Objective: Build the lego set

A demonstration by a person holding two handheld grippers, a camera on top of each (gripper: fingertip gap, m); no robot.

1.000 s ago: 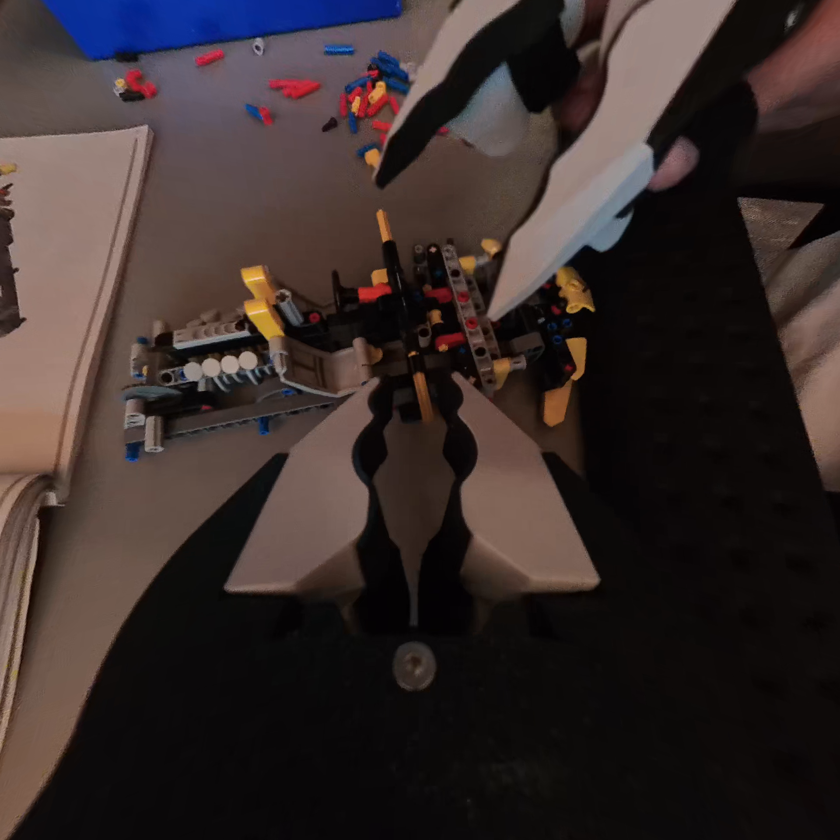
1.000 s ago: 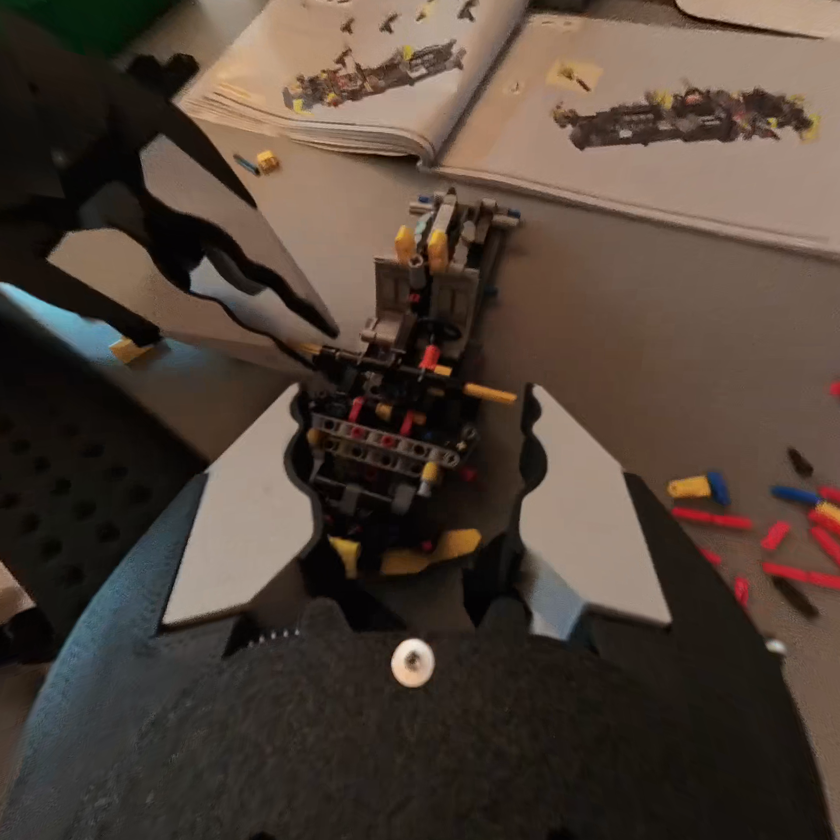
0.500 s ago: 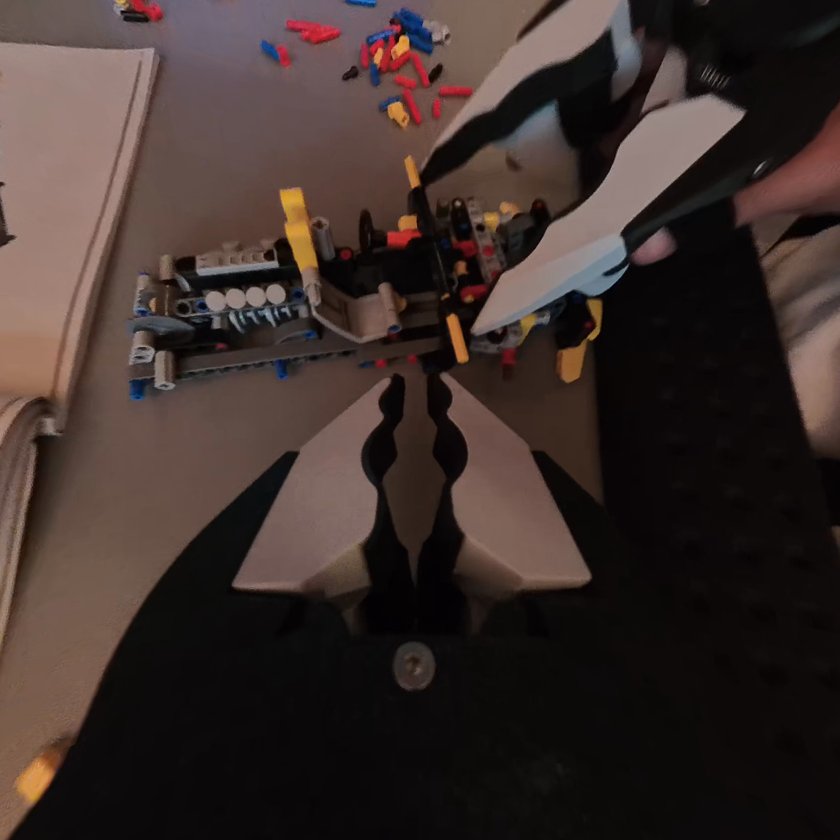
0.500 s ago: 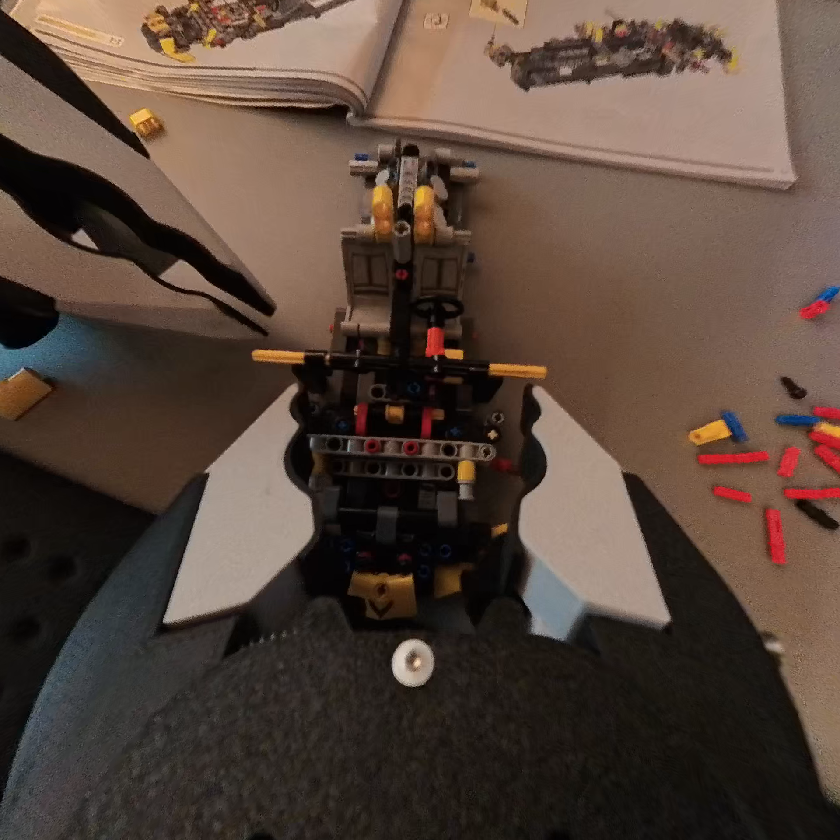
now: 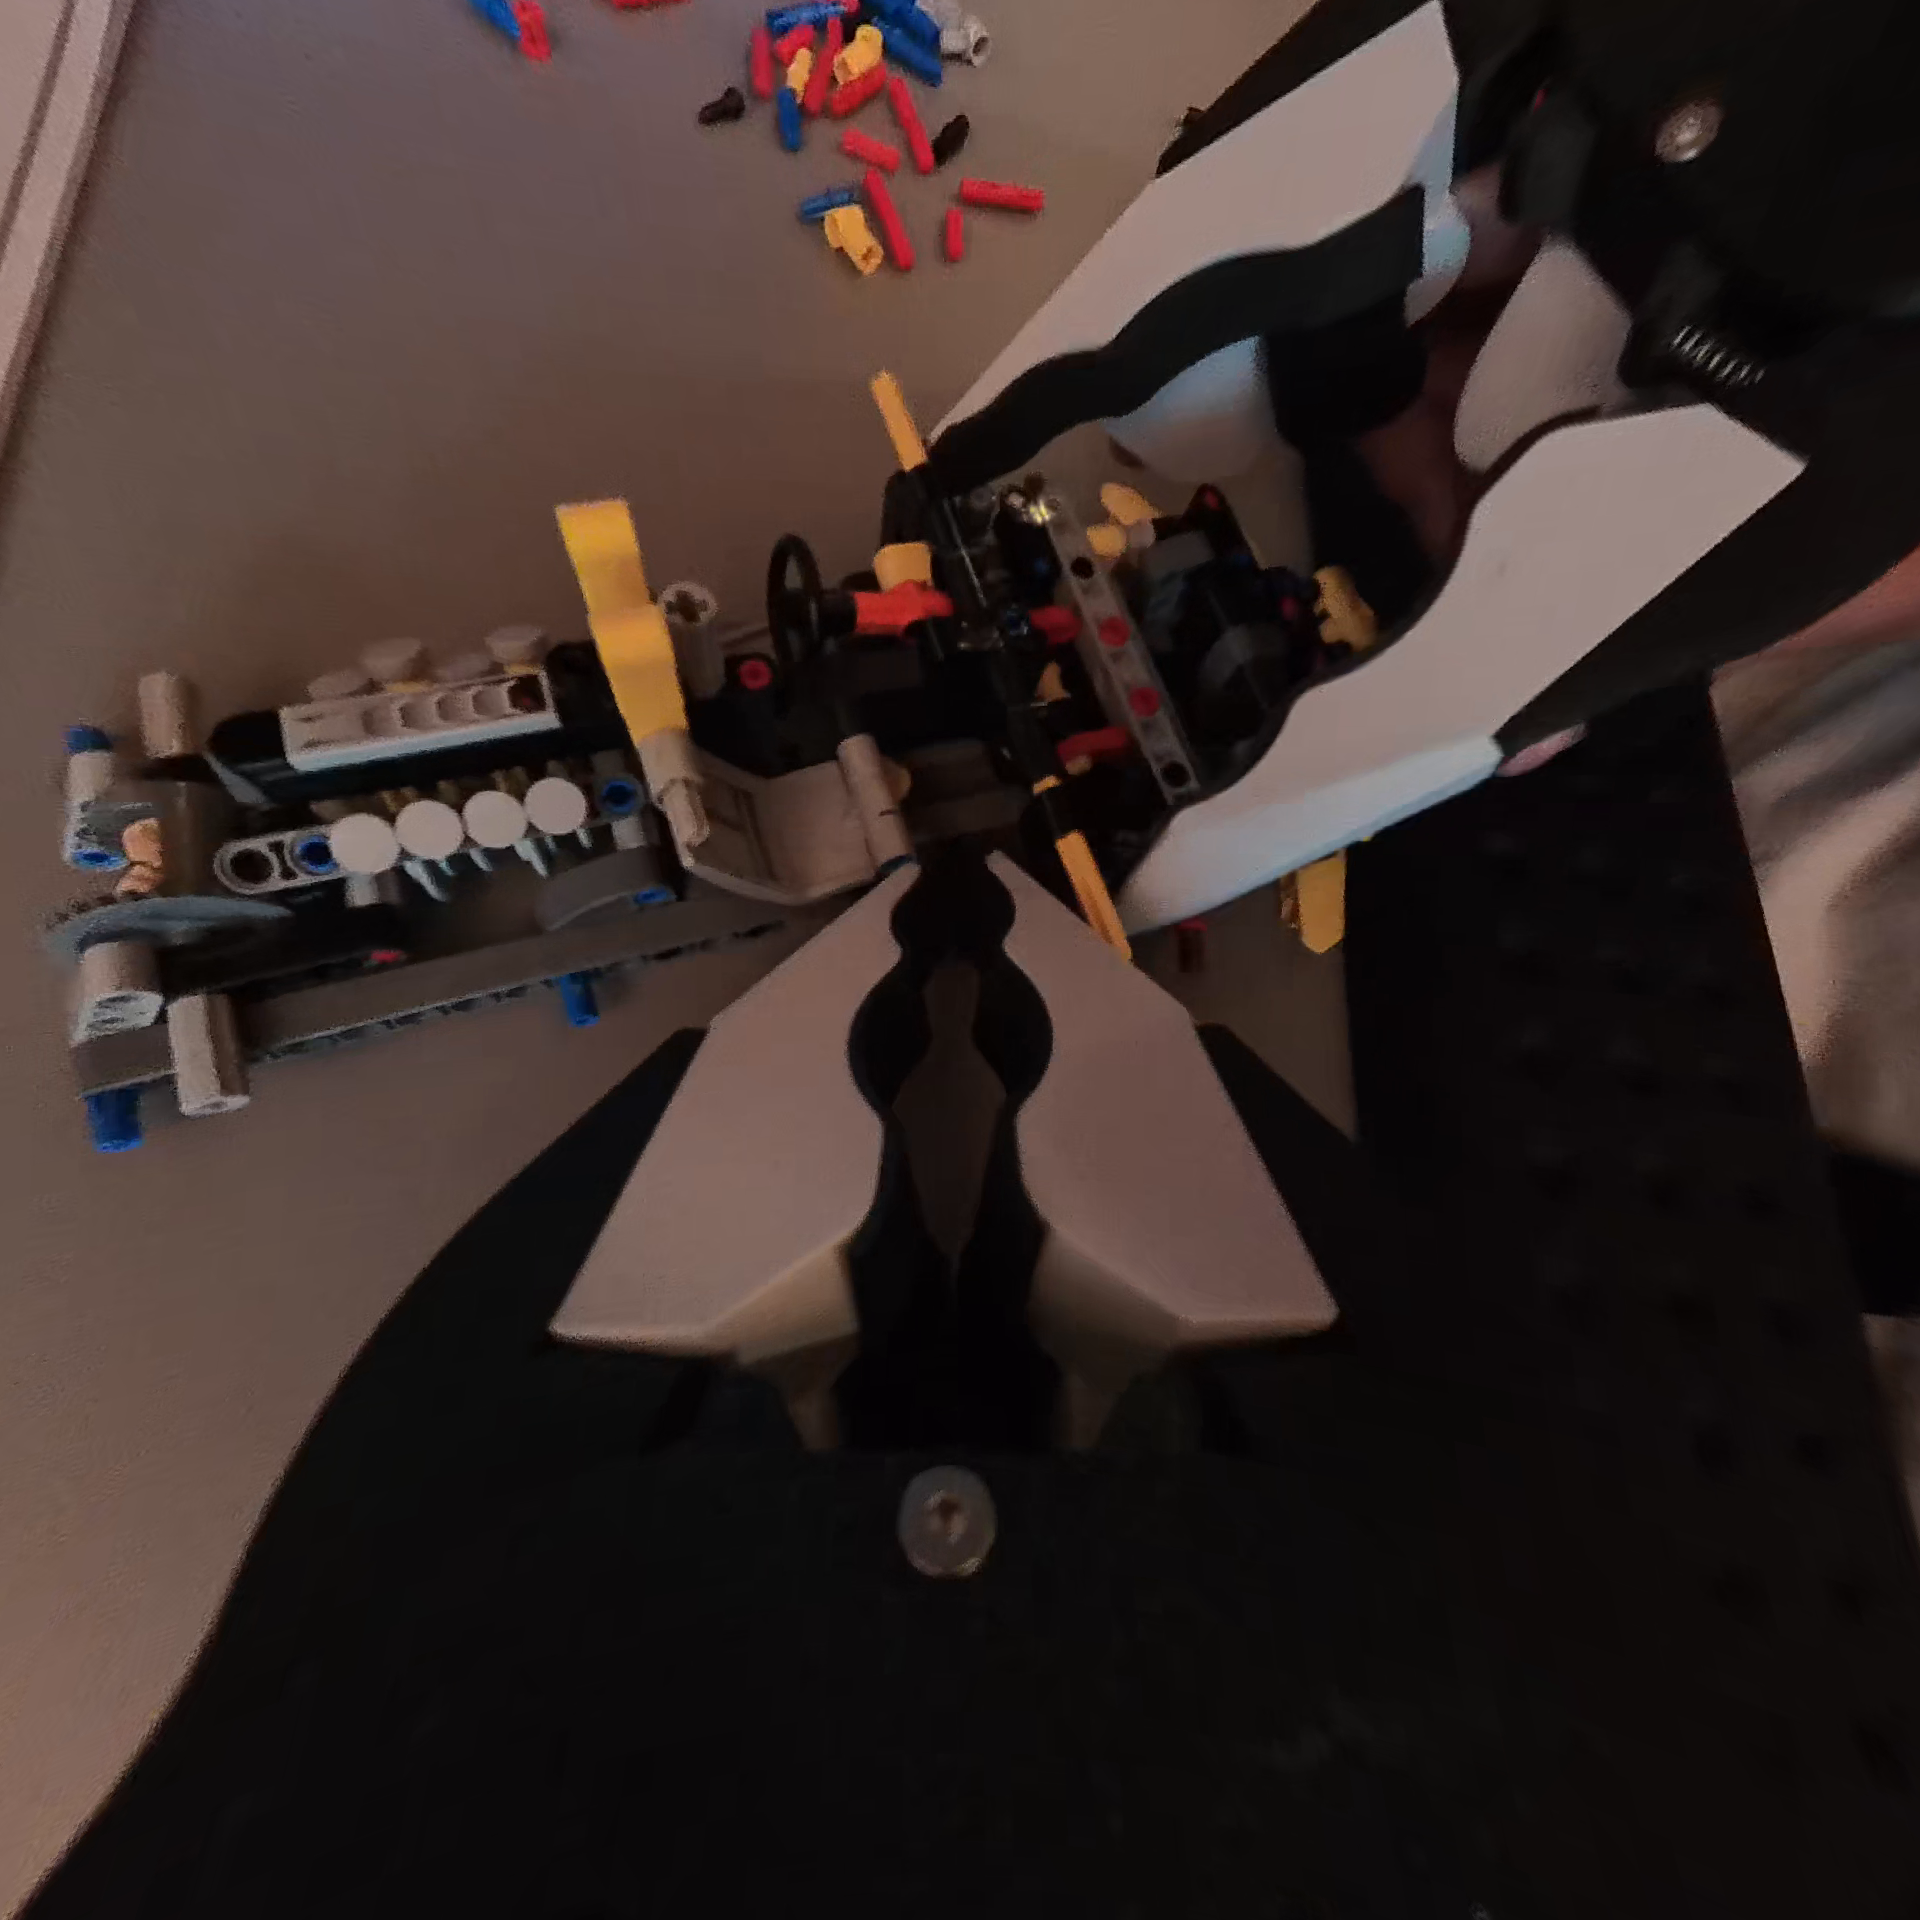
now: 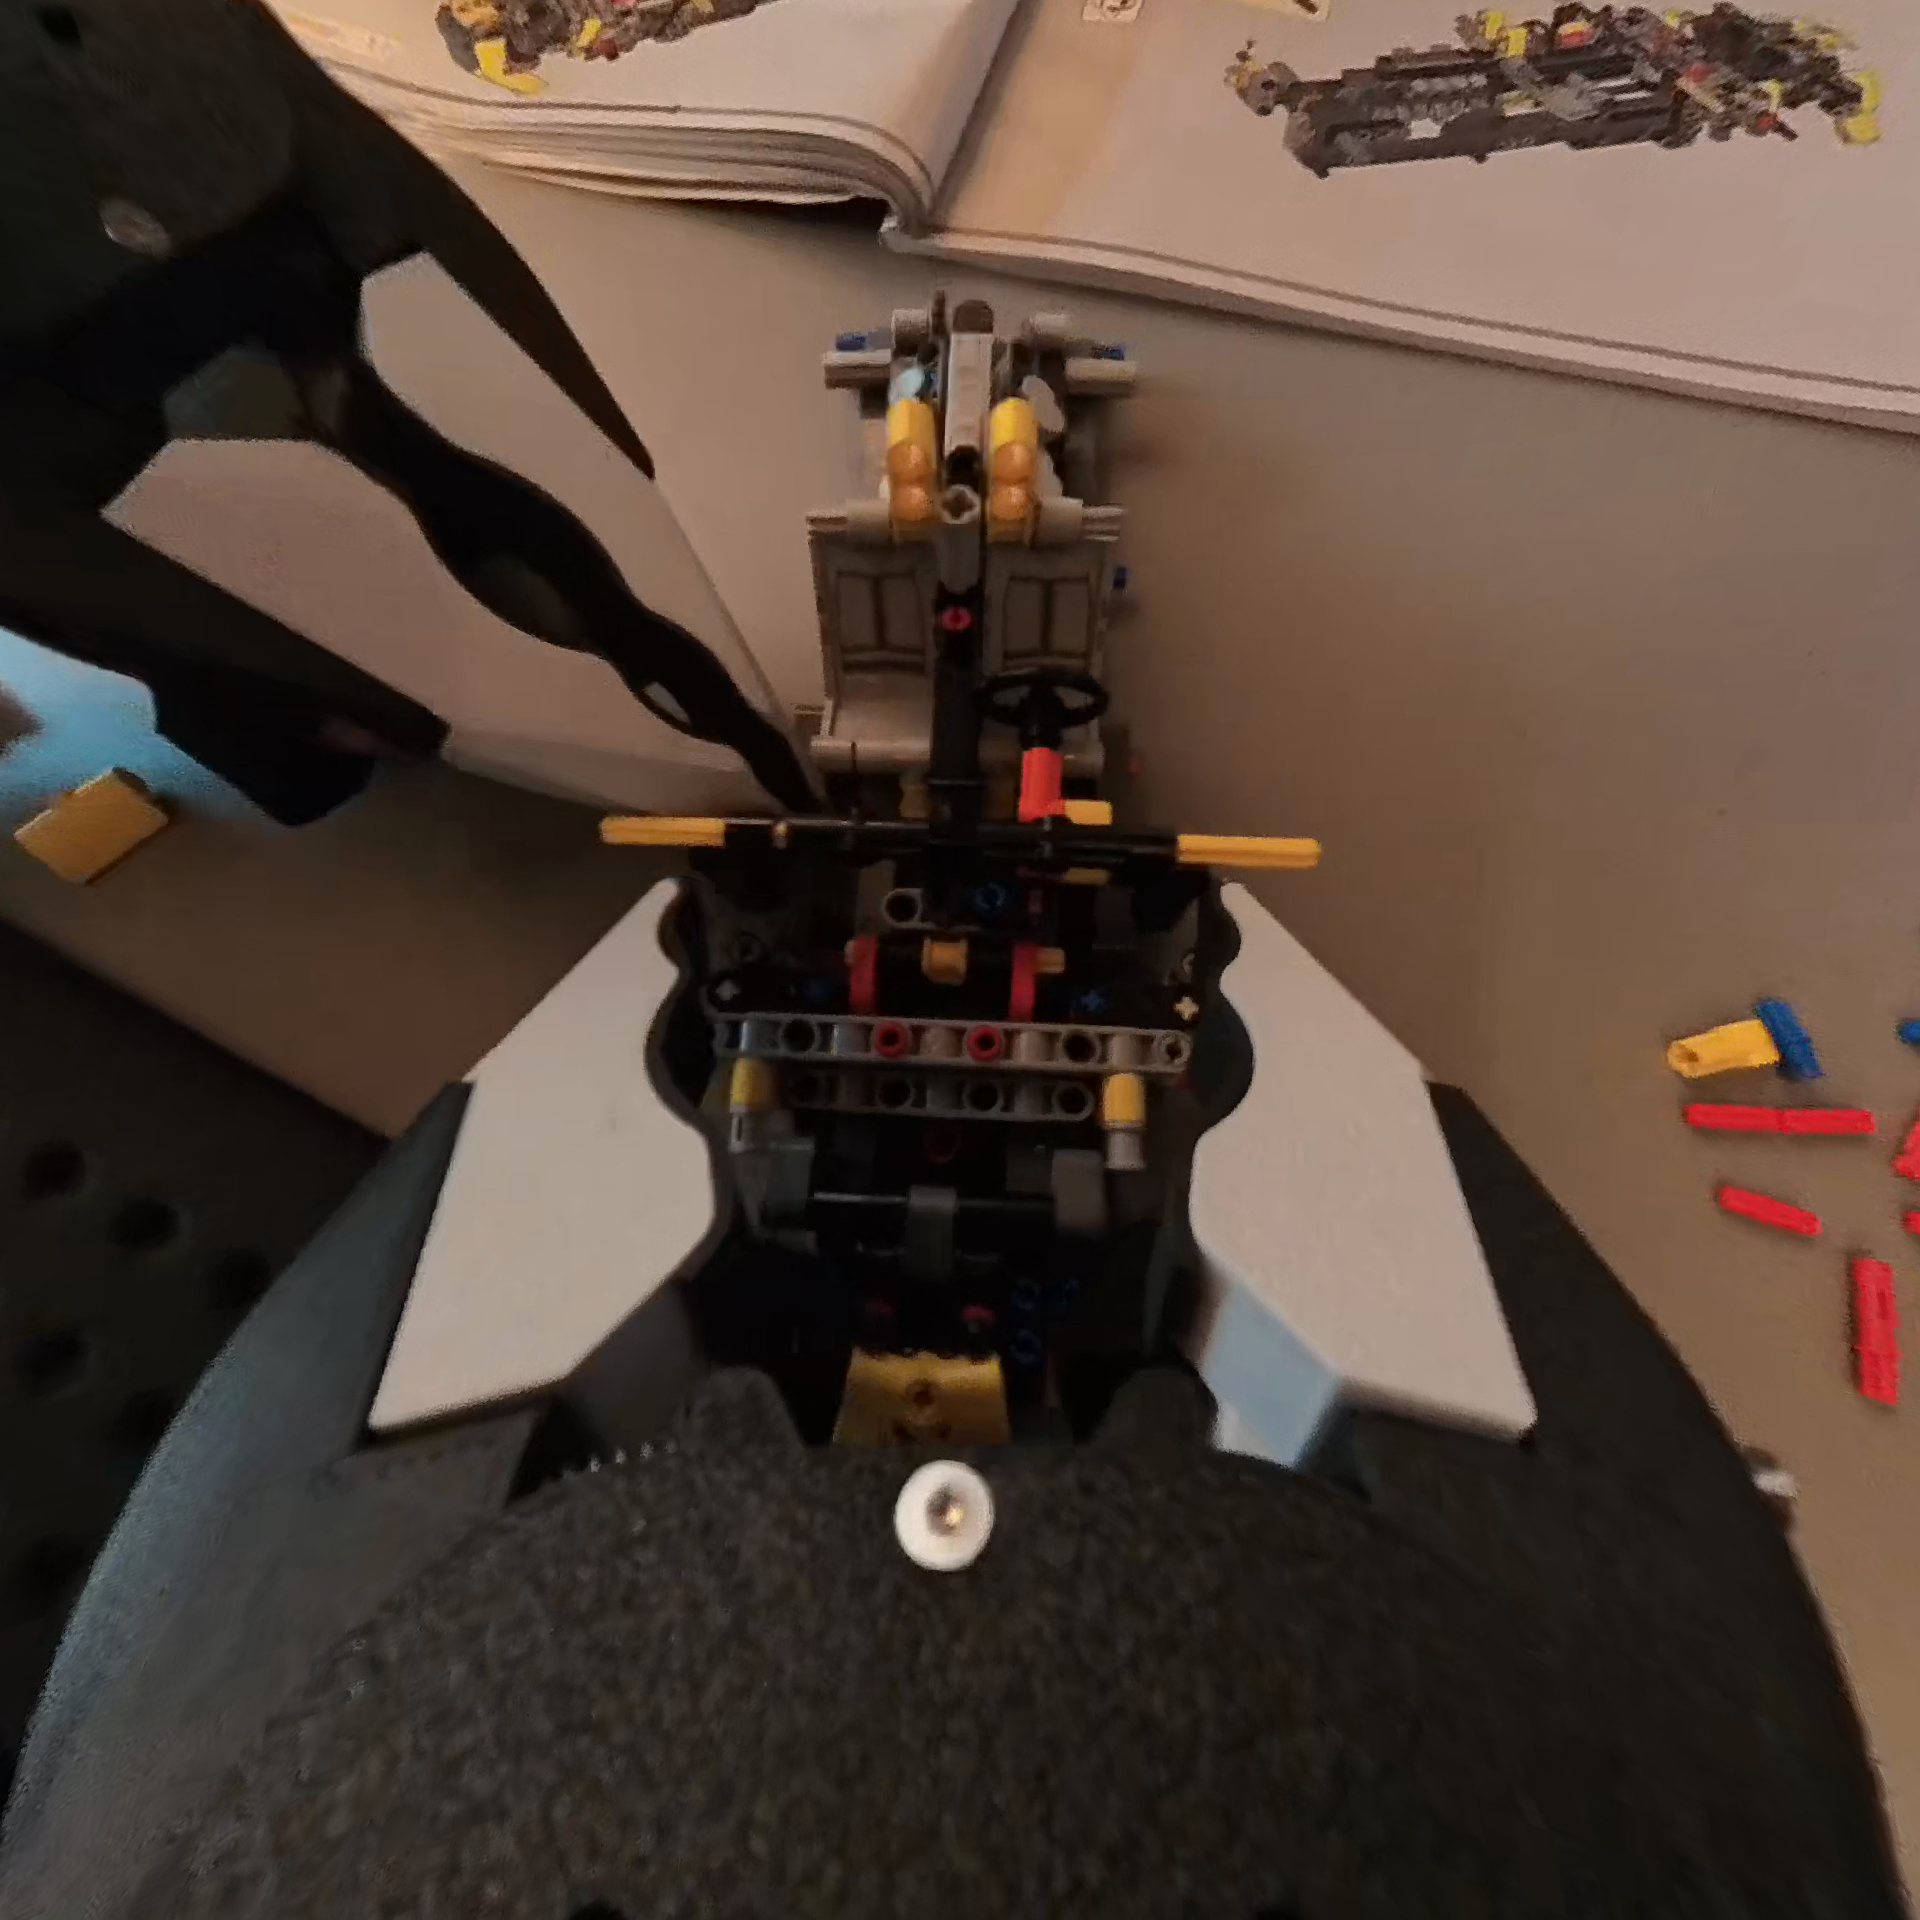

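Observation:
A long Lego vehicle model (image 5: 457, 831) in grey, black and yellow lies on the tan table. My right gripper (image 6: 945, 904) is shut on its near end (image 6: 956, 1049), one finger on each side. It also shows in the left wrist view (image 5: 1039, 675), clasping that end from the upper right. A black cross axle with yellow ends (image 6: 1247, 852) runs across the model just past the fingertips. My left gripper (image 5: 951, 883) is shut, its tips touching the model's side by the axle. In the right wrist view it (image 6: 790, 790) comes in from the upper left.
An open instruction booklet (image 6: 1351, 208) lies beyond the model. Loose red, blue and yellow pins (image 5: 873, 156) are scattered on the table, also in the right wrist view (image 6: 1787, 1122). A yellow tile (image 6: 88, 821) lies at the left. A black perforated mat (image 5: 1558, 1143) borders the table. Only a small space, under 4 cm, lies between the two pairs of fingers. The yellow tile (image 6: 88, 821) is about equally far from each gripper, around 15 centimetres.
My right gripper slid further over the model's end and turned it straight. My left gripper closed, drew back, then moved in again until its tips touch the model.

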